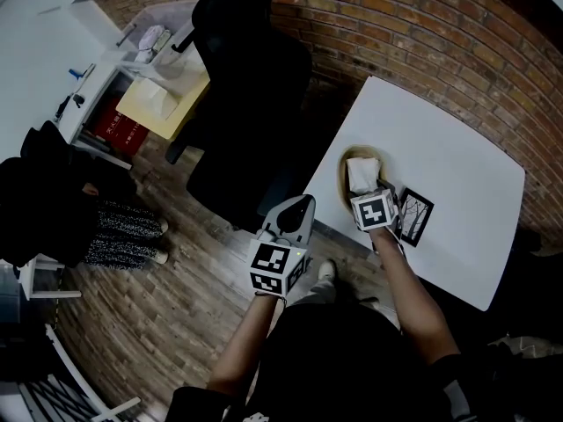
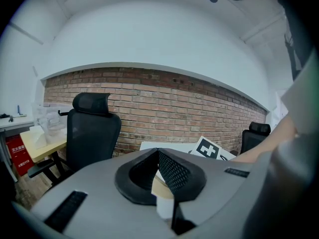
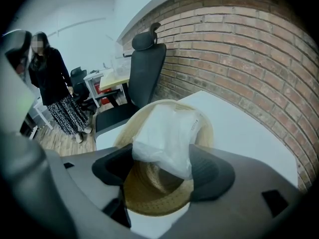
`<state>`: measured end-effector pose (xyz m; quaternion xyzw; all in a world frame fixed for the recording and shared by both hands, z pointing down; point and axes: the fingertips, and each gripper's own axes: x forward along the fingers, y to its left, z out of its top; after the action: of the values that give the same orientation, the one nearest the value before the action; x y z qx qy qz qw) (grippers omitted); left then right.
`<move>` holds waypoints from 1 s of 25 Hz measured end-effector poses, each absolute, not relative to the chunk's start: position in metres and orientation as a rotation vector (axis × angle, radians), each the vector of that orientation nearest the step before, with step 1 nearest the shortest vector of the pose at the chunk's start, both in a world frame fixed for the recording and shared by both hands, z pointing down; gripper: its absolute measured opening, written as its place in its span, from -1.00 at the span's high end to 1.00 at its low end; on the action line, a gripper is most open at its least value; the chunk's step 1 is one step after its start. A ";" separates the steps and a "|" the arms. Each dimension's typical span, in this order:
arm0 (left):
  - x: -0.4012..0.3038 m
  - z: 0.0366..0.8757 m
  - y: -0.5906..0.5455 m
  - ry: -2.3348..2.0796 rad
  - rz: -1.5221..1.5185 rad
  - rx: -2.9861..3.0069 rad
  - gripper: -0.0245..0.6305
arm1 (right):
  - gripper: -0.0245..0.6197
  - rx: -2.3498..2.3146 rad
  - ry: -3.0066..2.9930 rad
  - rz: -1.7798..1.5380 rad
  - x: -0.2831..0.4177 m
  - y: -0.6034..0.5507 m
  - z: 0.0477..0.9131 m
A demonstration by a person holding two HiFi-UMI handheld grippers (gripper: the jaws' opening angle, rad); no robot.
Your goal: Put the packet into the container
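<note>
A round straw basket [image 1: 346, 167] stands near the white table's [image 1: 440, 148] front-left edge. A white translucent packet [image 1: 361, 174] lies tilted in it. In the right gripper view the packet [image 3: 167, 133] fills the gap between both jaws, above the basket [image 3: 149, 198]. My right gripper [image 3: 163, 161] is shut on the packet's near end, and in the head view this gripper [image 1: 369, 193] hangs at the basket's near rim. My left gripper [image 1: 302, 202] is held off the table, over the wooden floor, left of the basket. The tips of the left gripper [image 2: 158, 153] meet, with nothing between them.
A black-framed card [image 1: 413, 216] lies on the table just right of my right gripper. A black office chair [image 1: 251, 104] stands left of the table before the brick wall. A desk with a yellow top [image 1: 163, 104] is at far left, and a person in dark clothes [image 3: 50, 83] stands there.
</note>
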<state>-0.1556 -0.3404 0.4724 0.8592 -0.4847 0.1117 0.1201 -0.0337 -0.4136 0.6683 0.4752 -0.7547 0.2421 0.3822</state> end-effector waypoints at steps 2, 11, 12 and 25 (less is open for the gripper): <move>-0.157 0.472 -0.340 -1.421 0.326 2.509 0.90 | -0.12 1.197 -1.919 0.619 -0.036 -0.413 0.669; -0.155 0.471 -0.340 -1.423 0.314 2.502 0.90 | -0.30 1.240 -1.958 0.575 -0.037 -0.414 0.665; -0.155 0.471 -0.340 -1.423 0.313 2.503 0.90 | -0.30 1.243 -1.964 0.572 -0.037 -0.414 0.664; -0.142 0.466 -0.339 -1.404 0.296 2.524 0.90 | -0.30 1.275 -2.072 0.578 -0.027 -0.409 0.632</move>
<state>-0.1419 -0.3390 0.4659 0.8632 -0.4801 0.1012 0.1190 -0.0266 -0.4091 0.6316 0.4839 -0.7864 0.2194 0.3151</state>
